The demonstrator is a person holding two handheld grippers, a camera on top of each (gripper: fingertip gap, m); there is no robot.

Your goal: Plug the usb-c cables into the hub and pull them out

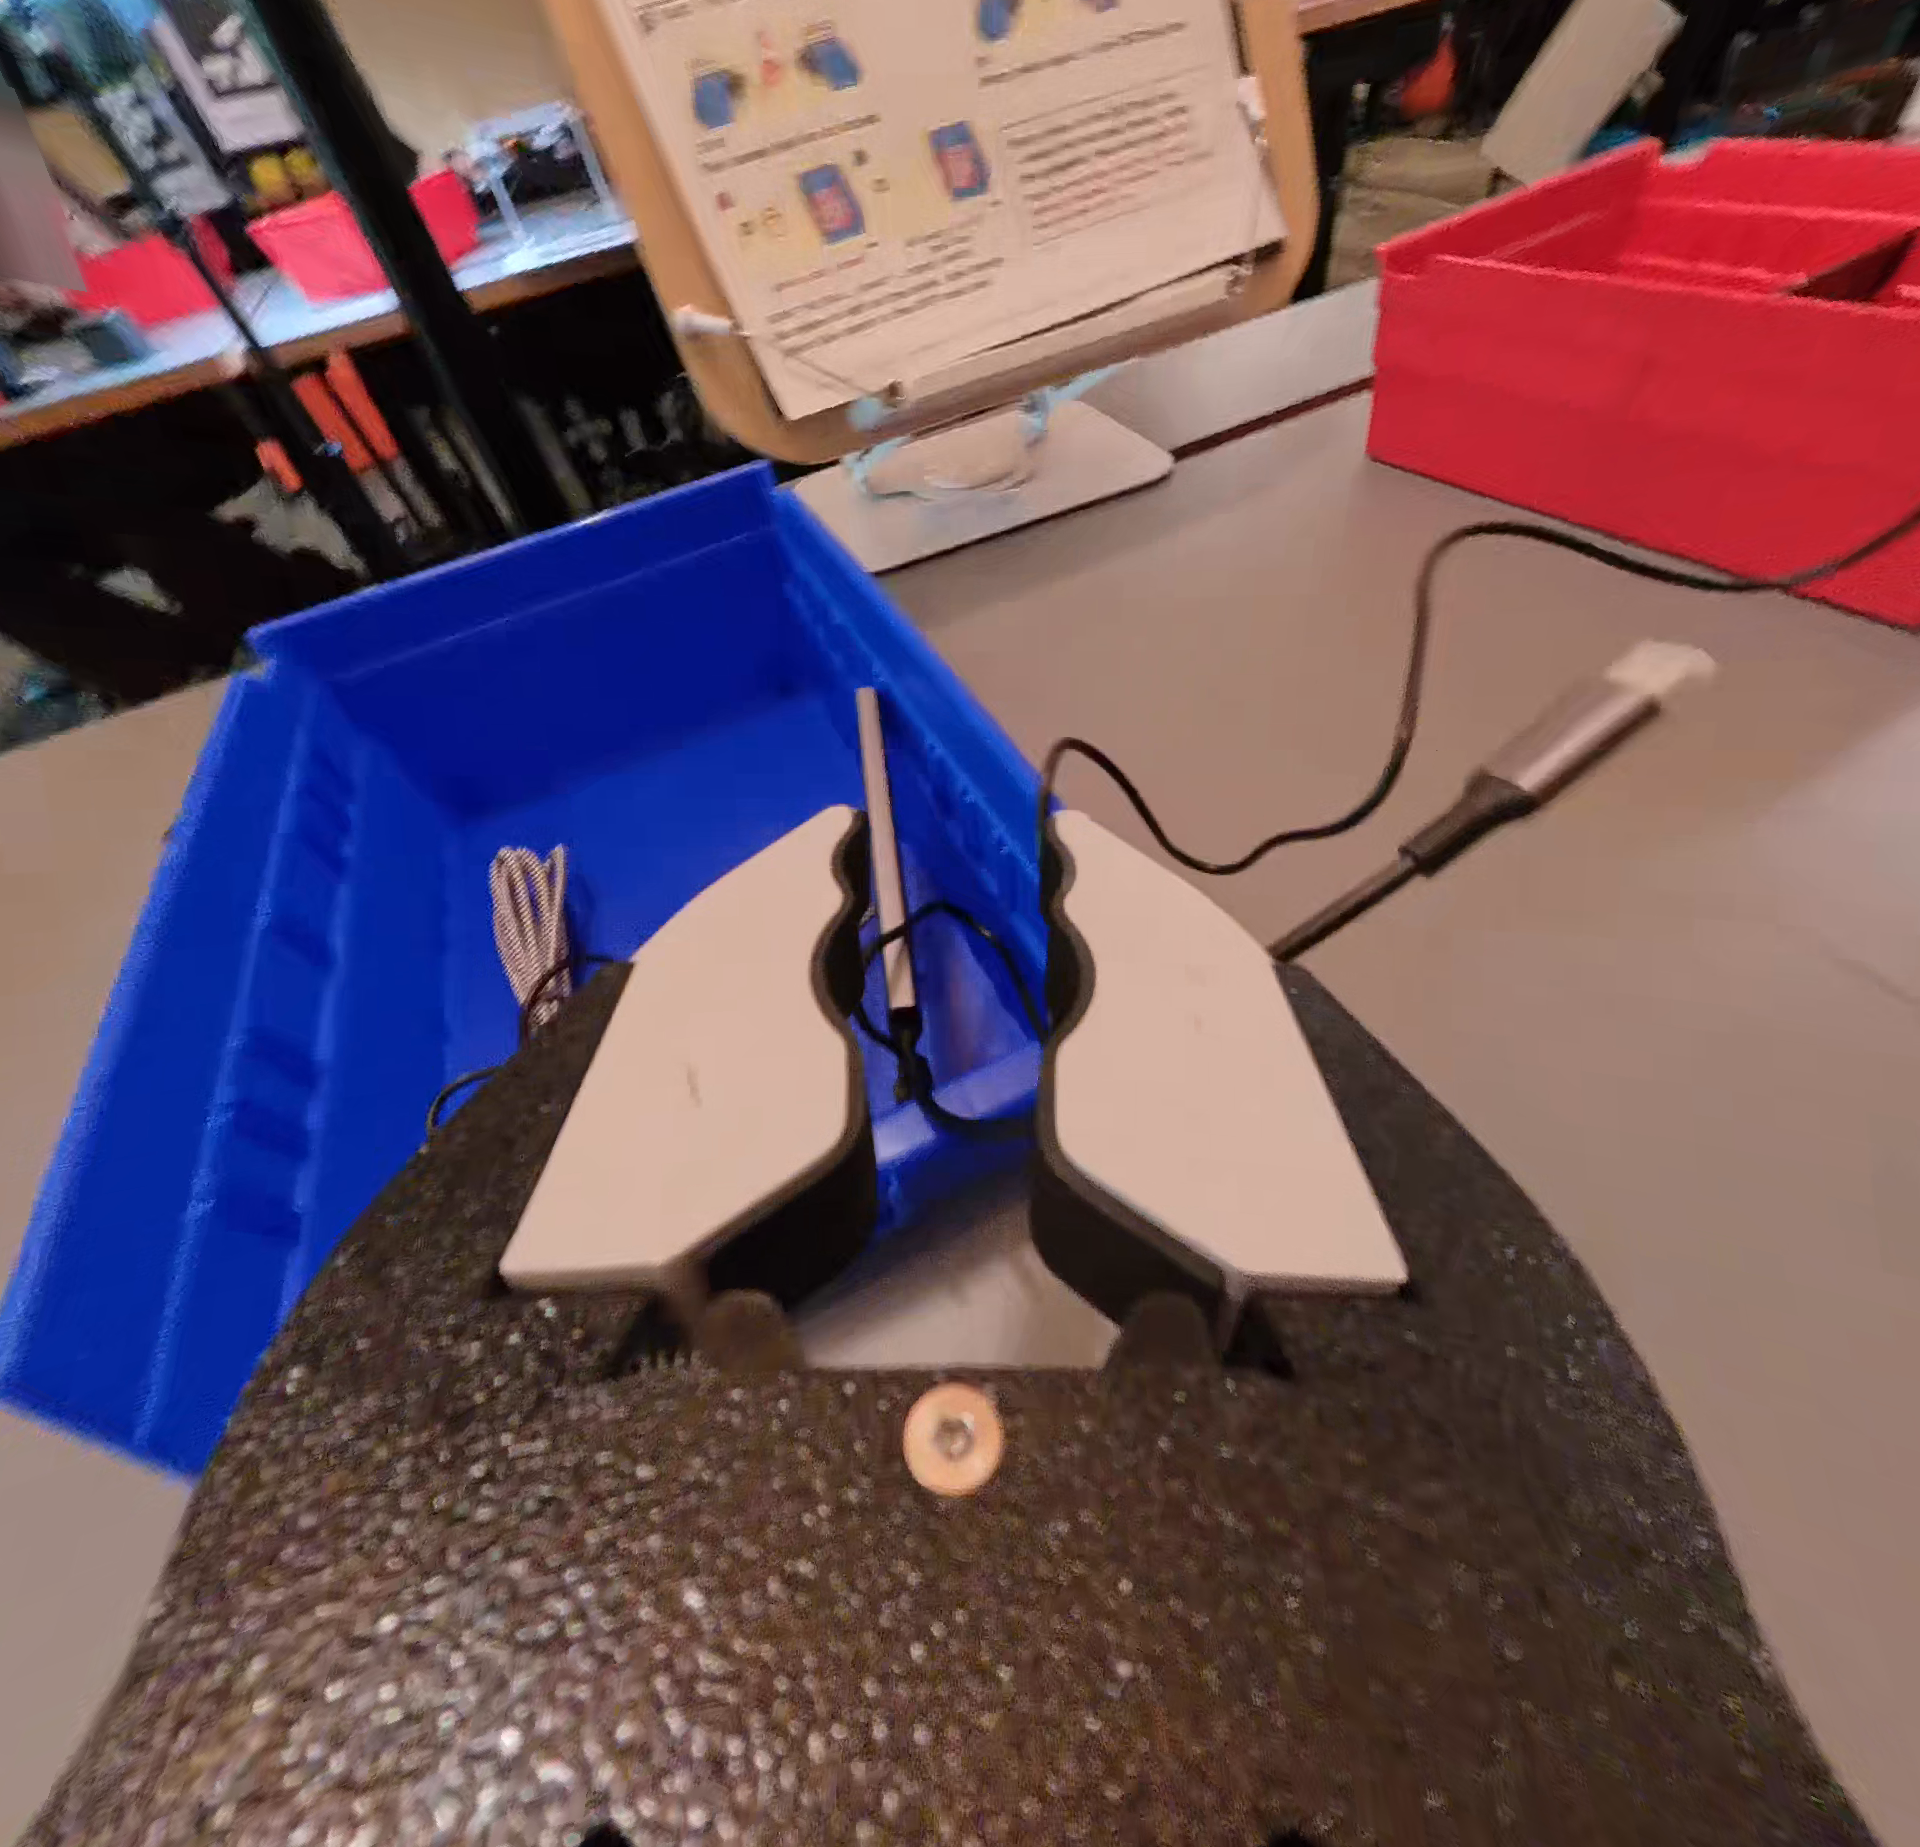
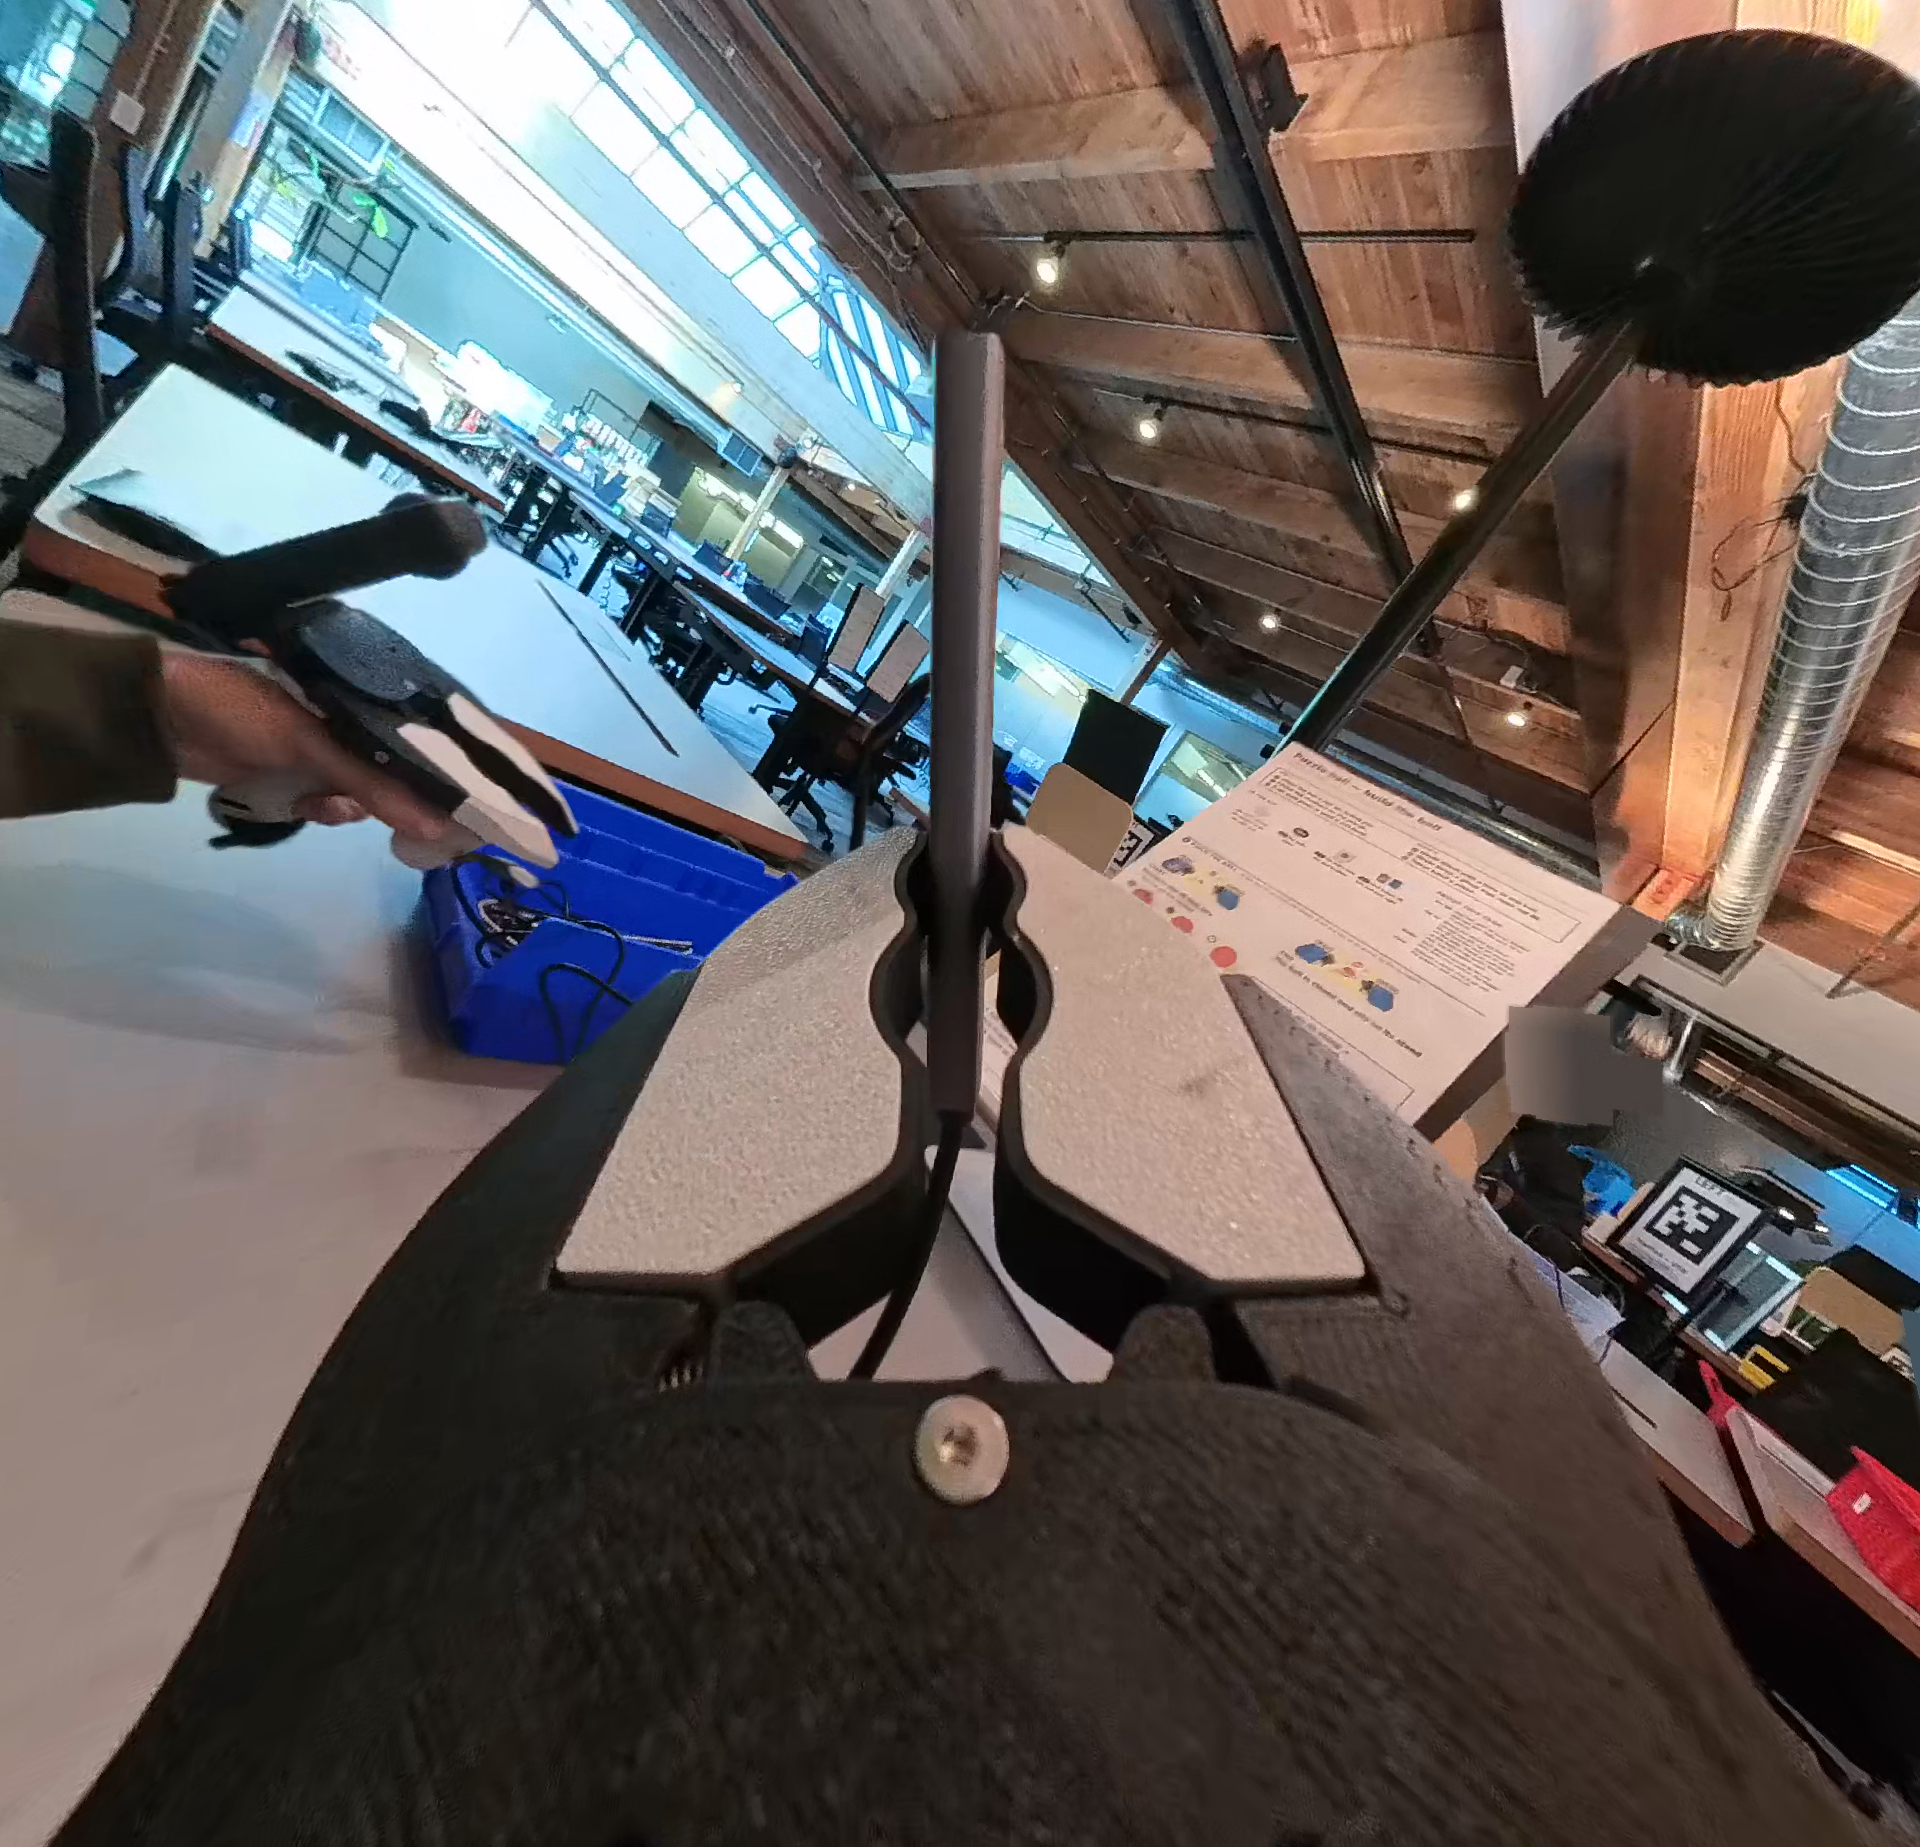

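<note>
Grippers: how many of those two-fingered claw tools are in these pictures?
2. The left gripper, open, hangs over the blue bin; the right gripper is shut on a slim grey hub that points upward. None seems hidden.

Both pictures are brightly lit. Strong daylight is let in by the big windows (image 2: 623, 166), which are washed out. The blue bin (image 1: 582, 758) is blurred. Edges are bent and stretched.

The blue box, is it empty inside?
No, the blue bin holds a slim grey hub leaning against its wall, a coiled braided cable and a thin black cable.
</note>
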